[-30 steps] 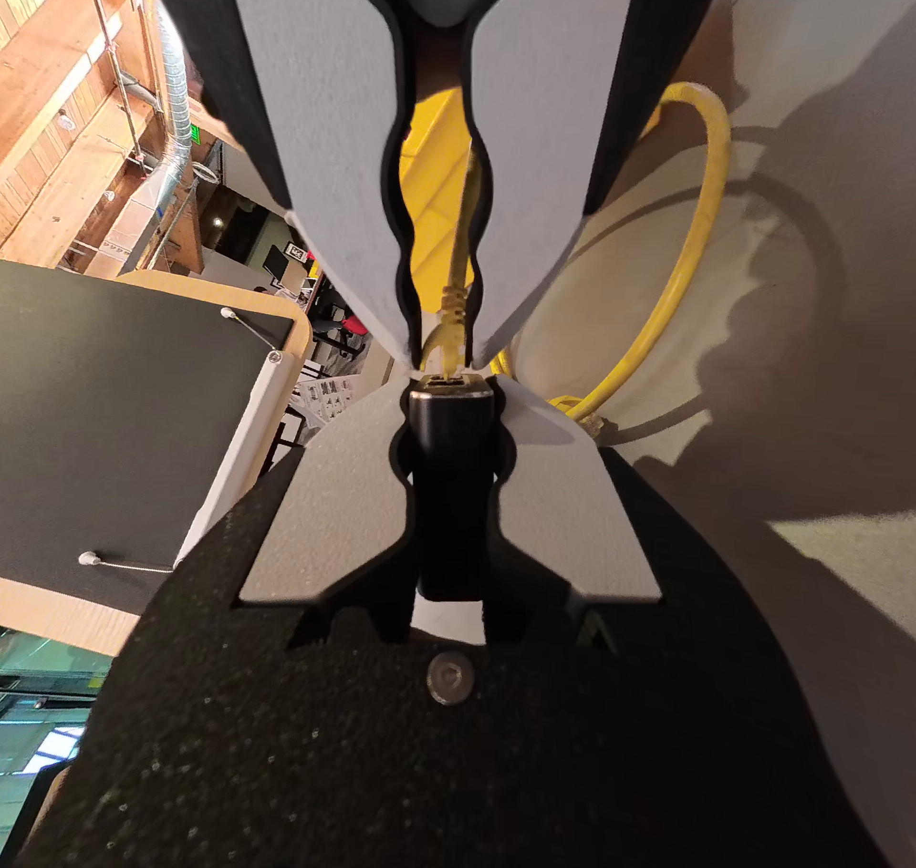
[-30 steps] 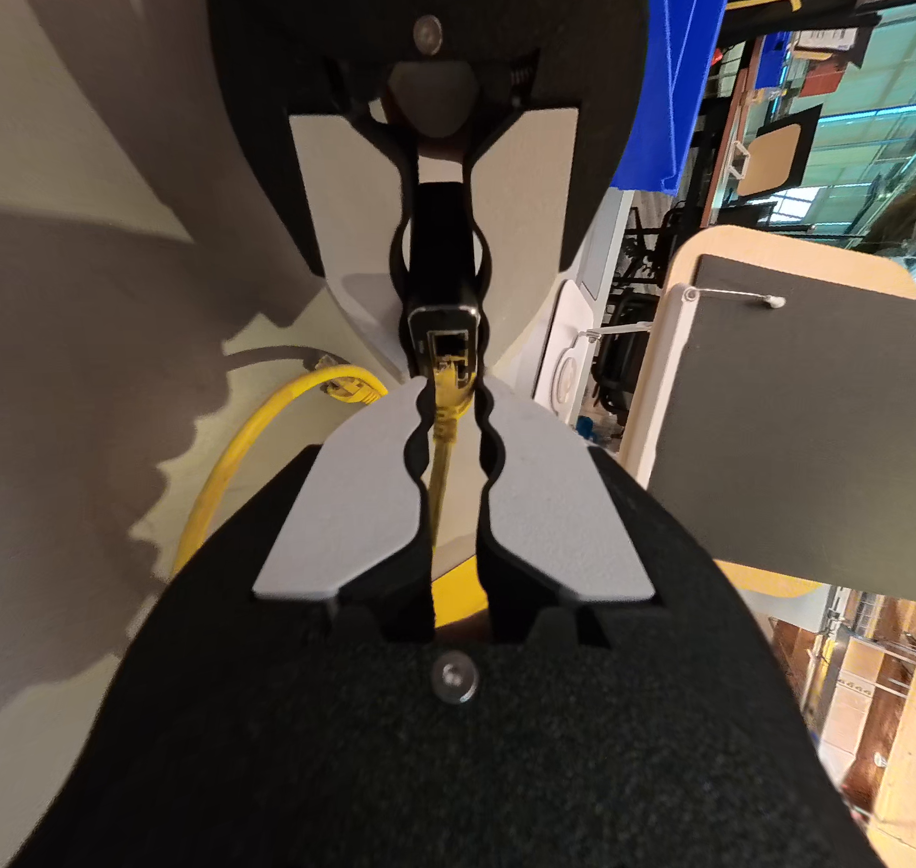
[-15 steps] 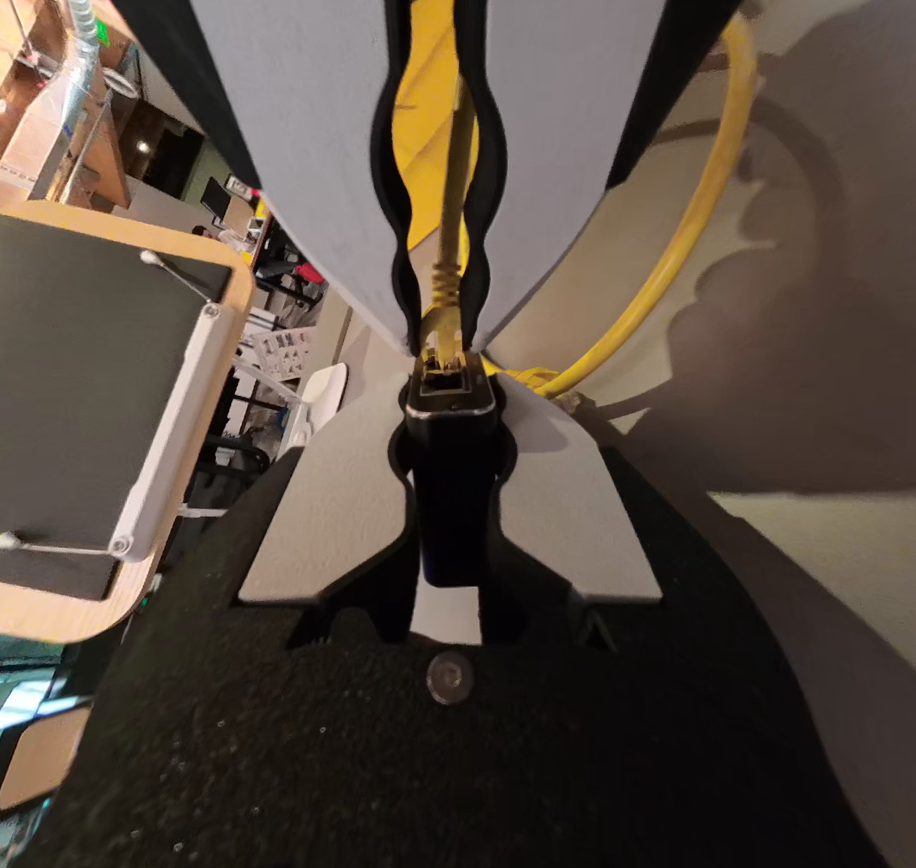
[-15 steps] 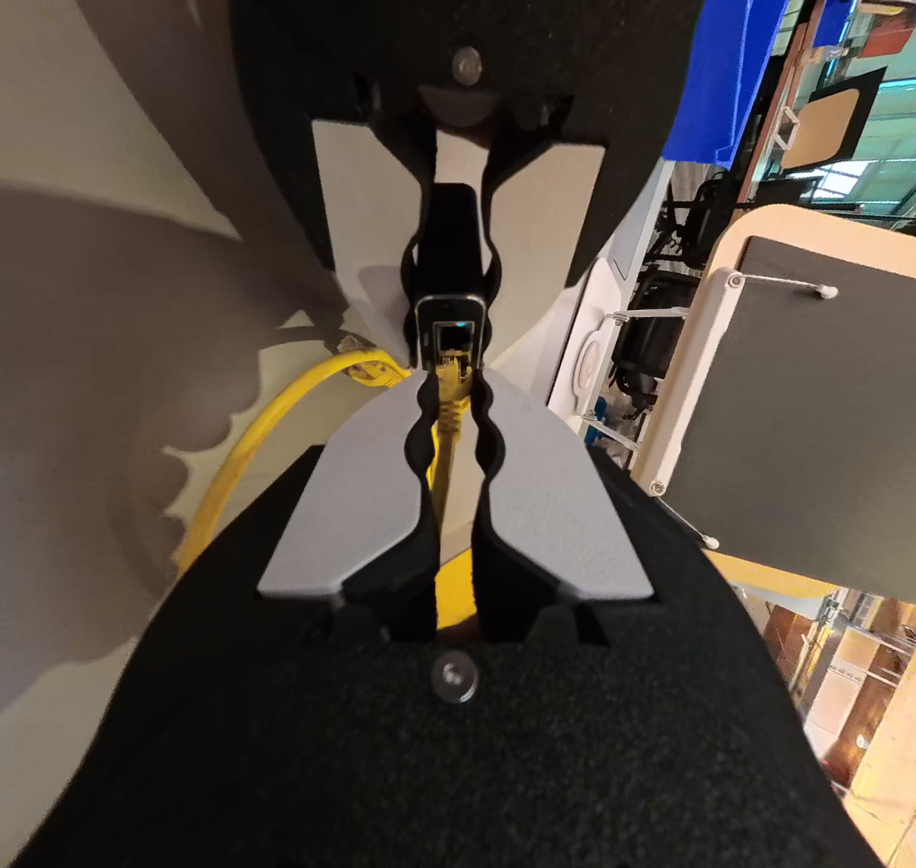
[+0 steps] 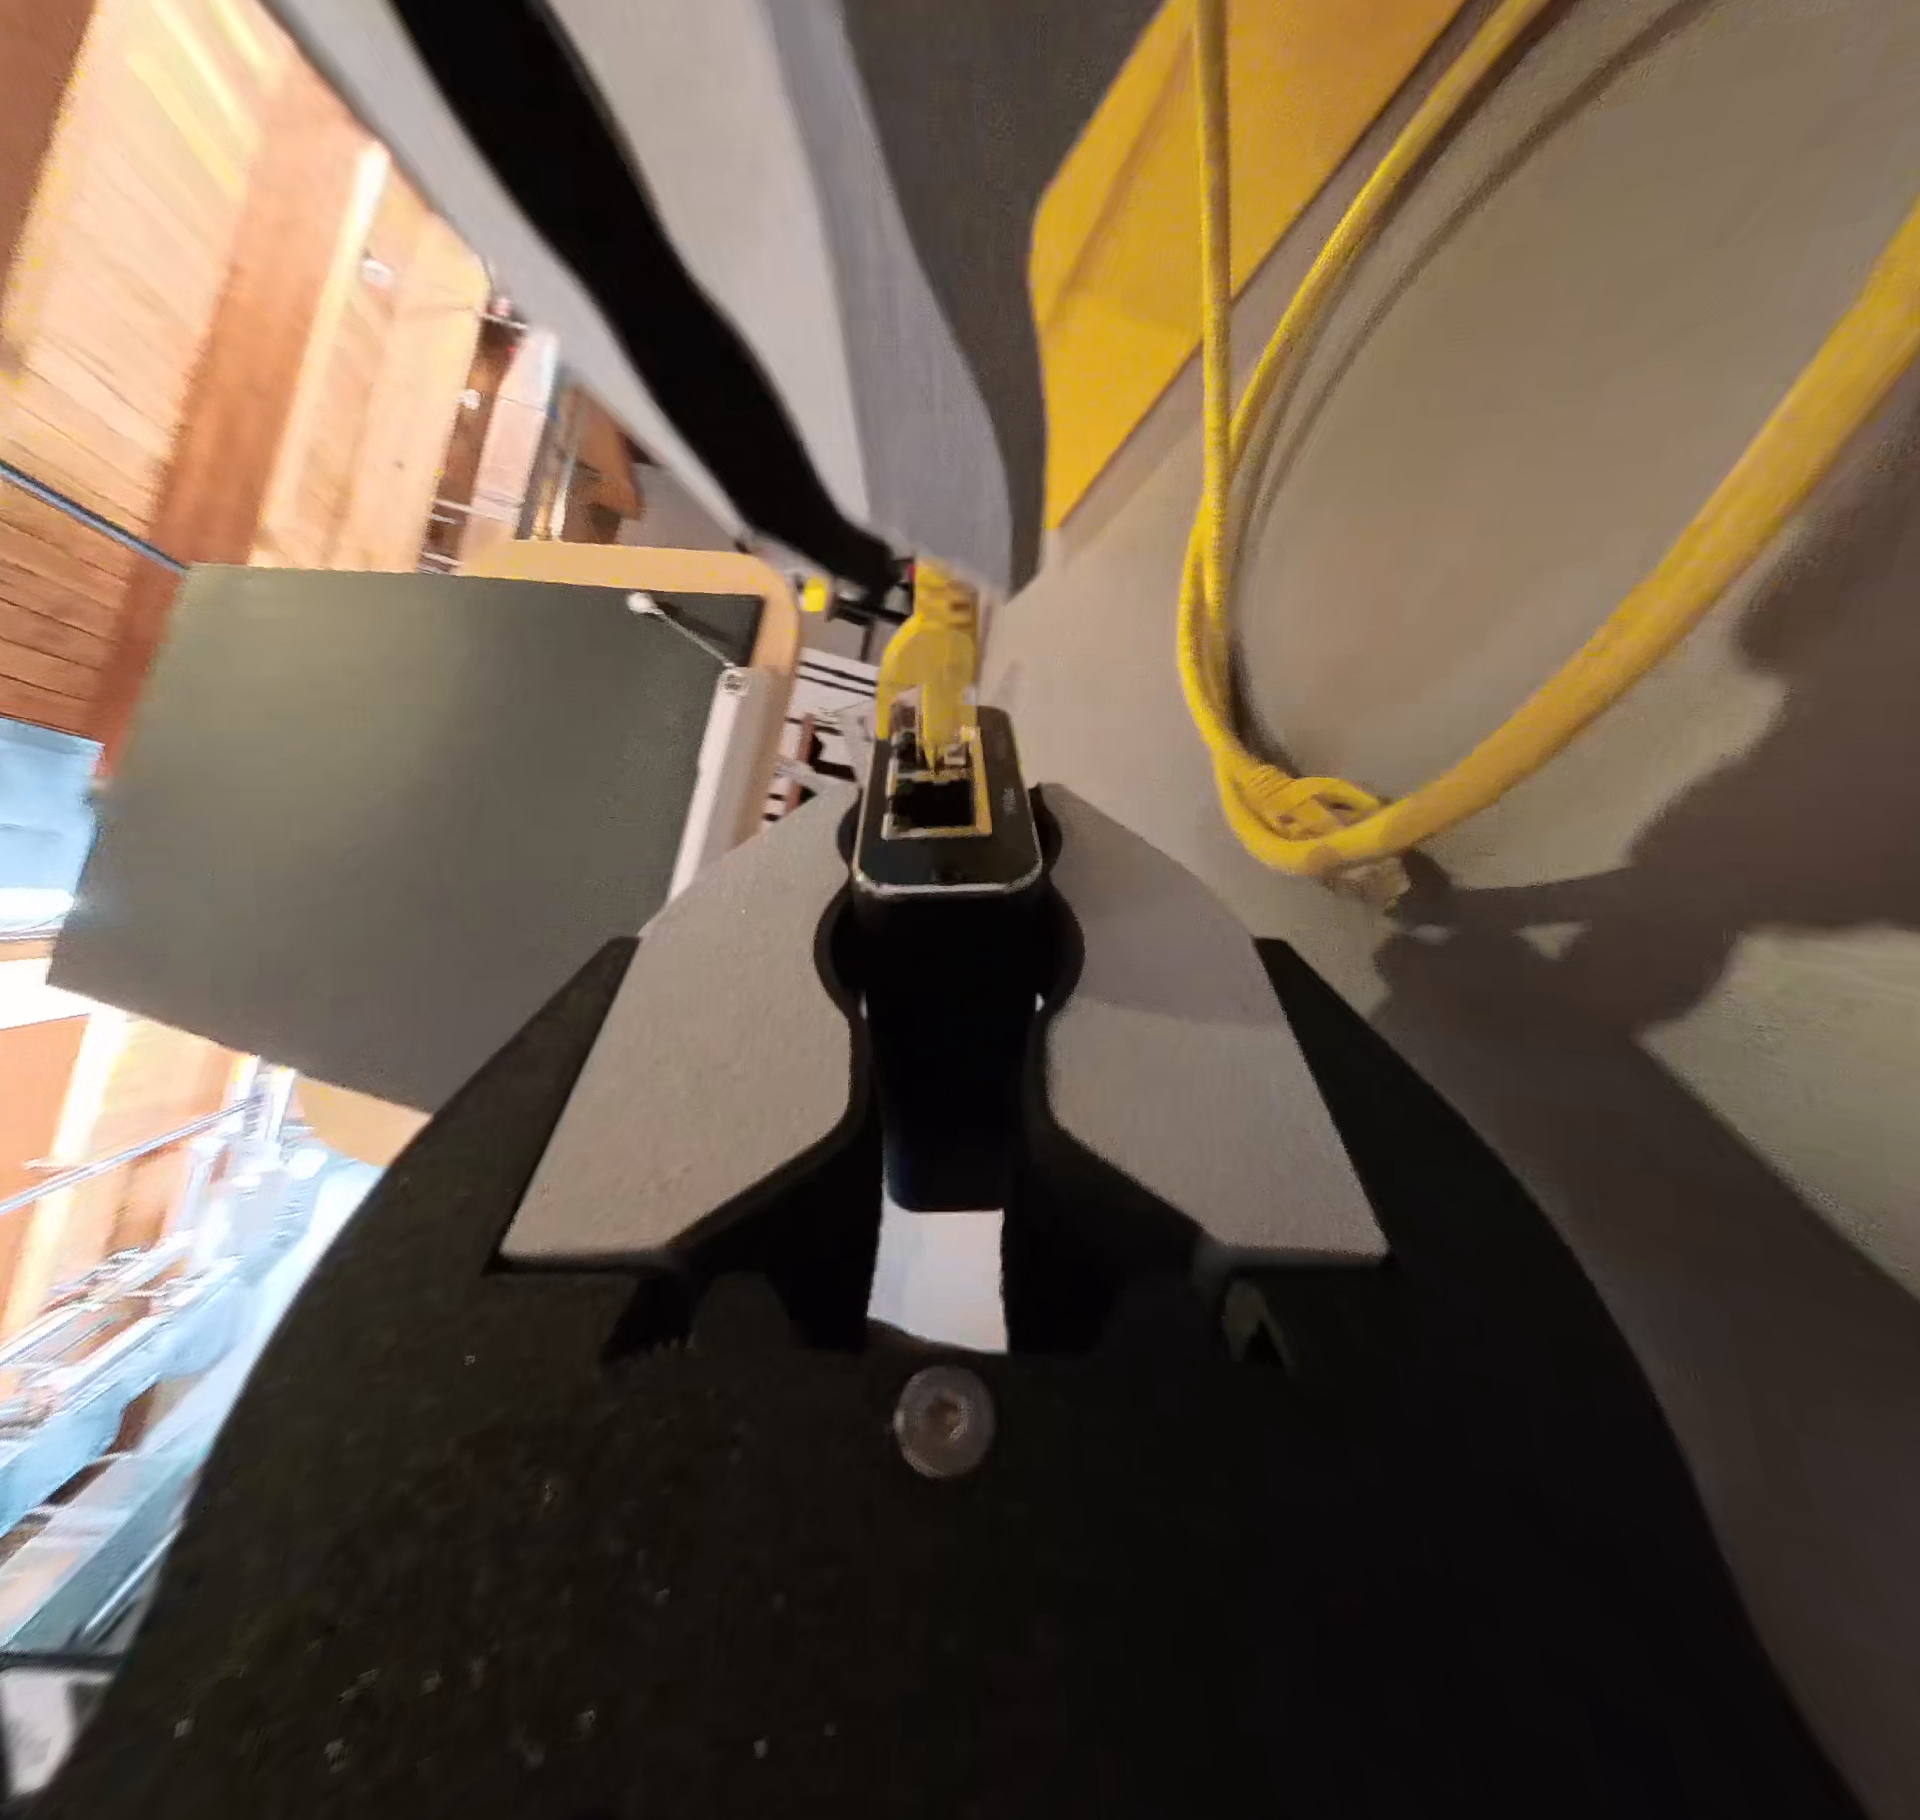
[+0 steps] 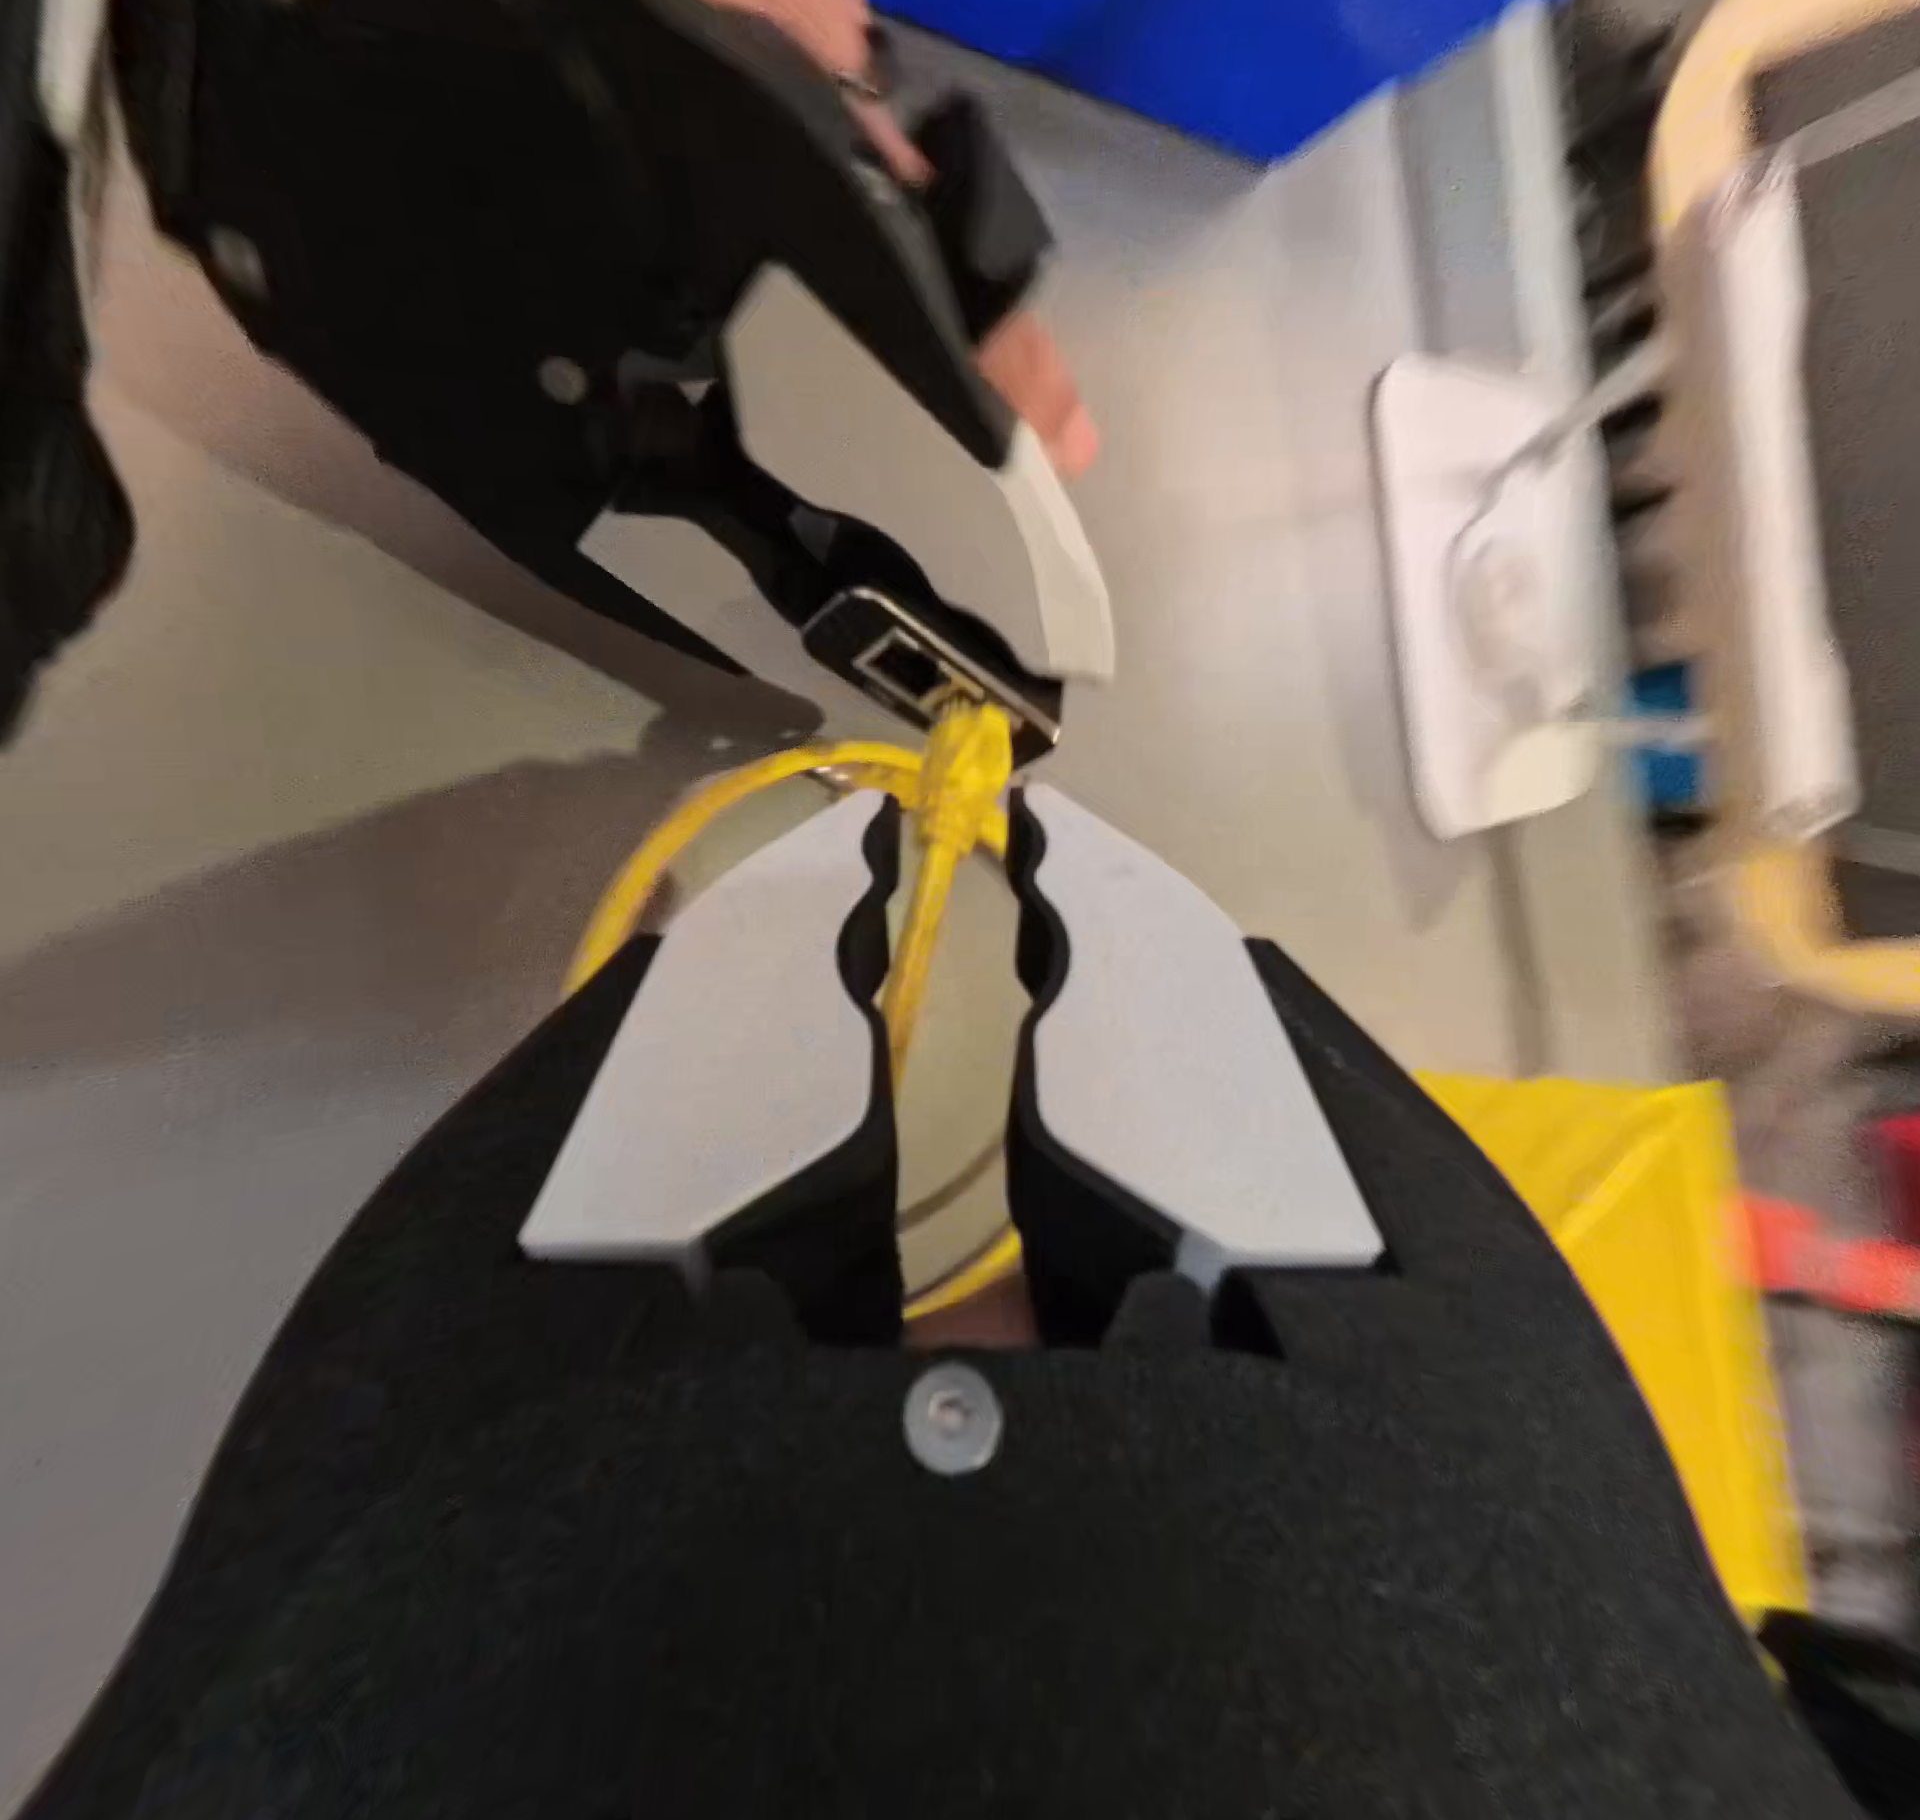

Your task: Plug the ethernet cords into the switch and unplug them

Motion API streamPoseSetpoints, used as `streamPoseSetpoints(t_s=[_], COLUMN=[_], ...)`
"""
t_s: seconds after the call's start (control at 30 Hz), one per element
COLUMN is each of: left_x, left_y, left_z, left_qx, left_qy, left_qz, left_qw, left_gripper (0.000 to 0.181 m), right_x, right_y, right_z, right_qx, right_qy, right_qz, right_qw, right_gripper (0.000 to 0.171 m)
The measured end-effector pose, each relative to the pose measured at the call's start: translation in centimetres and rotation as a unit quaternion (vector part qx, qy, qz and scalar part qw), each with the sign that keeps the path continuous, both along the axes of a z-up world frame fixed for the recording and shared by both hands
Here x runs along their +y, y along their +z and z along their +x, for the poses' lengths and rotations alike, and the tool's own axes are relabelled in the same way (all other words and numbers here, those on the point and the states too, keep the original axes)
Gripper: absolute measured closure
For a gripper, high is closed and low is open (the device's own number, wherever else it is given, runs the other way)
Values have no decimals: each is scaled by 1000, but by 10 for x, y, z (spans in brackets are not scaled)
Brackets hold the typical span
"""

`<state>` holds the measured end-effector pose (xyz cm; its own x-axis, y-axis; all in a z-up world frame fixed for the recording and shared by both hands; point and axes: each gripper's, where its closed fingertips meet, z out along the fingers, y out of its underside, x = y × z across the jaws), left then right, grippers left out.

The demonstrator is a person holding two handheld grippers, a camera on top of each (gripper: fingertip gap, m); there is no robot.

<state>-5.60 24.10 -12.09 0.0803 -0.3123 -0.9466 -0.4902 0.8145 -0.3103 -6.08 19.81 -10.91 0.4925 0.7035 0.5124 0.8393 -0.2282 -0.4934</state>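
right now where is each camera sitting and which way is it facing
Left wrist view: on the left gripper, looking along its fingers at the black switch it clamps; the yellow plug sits at a port.
Right wrist view: on the right gripper, facing the opposite way; the plug lies between its fingers, and a hand shows behind the left gripper.
Shared: switch, plug, yellow cable, both grippers.

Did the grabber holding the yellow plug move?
Yes. In the left wrist view, the right gripper swung from straight above the black switch toward the upper left, with the yellow plug.
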Motion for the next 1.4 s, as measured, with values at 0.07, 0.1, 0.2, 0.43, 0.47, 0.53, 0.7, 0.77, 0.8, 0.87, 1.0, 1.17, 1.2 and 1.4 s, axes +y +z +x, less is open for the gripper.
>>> streamPoseSetpoints(t_s=[0.07,0.1,0.2,0.43,0.47,0.53,0.7,0.77,0.8,0.87,1.0,1.17,1.2,1.4], left_x=[-1,-3,-13,-27,-27,-26,-27,-27,-27,-26,-26,-29,-30,-32], left_y=[13,19,28,31,32,31,29,29,28,27,25,25,24,19], left_z=[-2,-3,-4,-4,-4,-4,-3,-3,-3,-3,-2,-2,-1,1], left_qx=[-22,-31,-44,-52,-53,-50,-47,-45,-43,-39,-33,-30,-27,-21], left_qy=[4,3,-1,-15,-17,-14,-16,-14,-14,-13,-13,-22,-21,-9], left_qz=[29,52,101,138,140,138,140,142,143,147,156,172,168,166], left_qw=[999,998,994,989,989,989,989,989,989,988,987,984,985,986], left_gripper=[155,154,155,155,155,155,155,155,155,156,155,155,155,156], right_x=[-9,-11,-13,-19,-19,-19,-23,-24,-24,-25,-27,-37,-38,-45], right_y=[3,6,22,19,19,18,16,16,15,13,10,9,8,2], right_z=[5,6,-4,-19,-19,-18,-21,-21,-22,-22,-22,-26,-25,-26], right_qx=[137,212,441,616,628,646,658,658,654,646,660,655,654,639], right_qy=[-75,-112,-159,-179,-178,-180,-175,-168,-162,-160,-159,-149,-150,-151], right_qz=[-123,-183,-332,-448,-450,-450,-453,-448,-442,-429,-433,-452,-454,-461], right_qw=[980,953,818,623,609,590,576,582,592,611,593,587,587,596], right_gripper=[140,139,138,145,147,151,157,158,158,158,158,158,158,158])
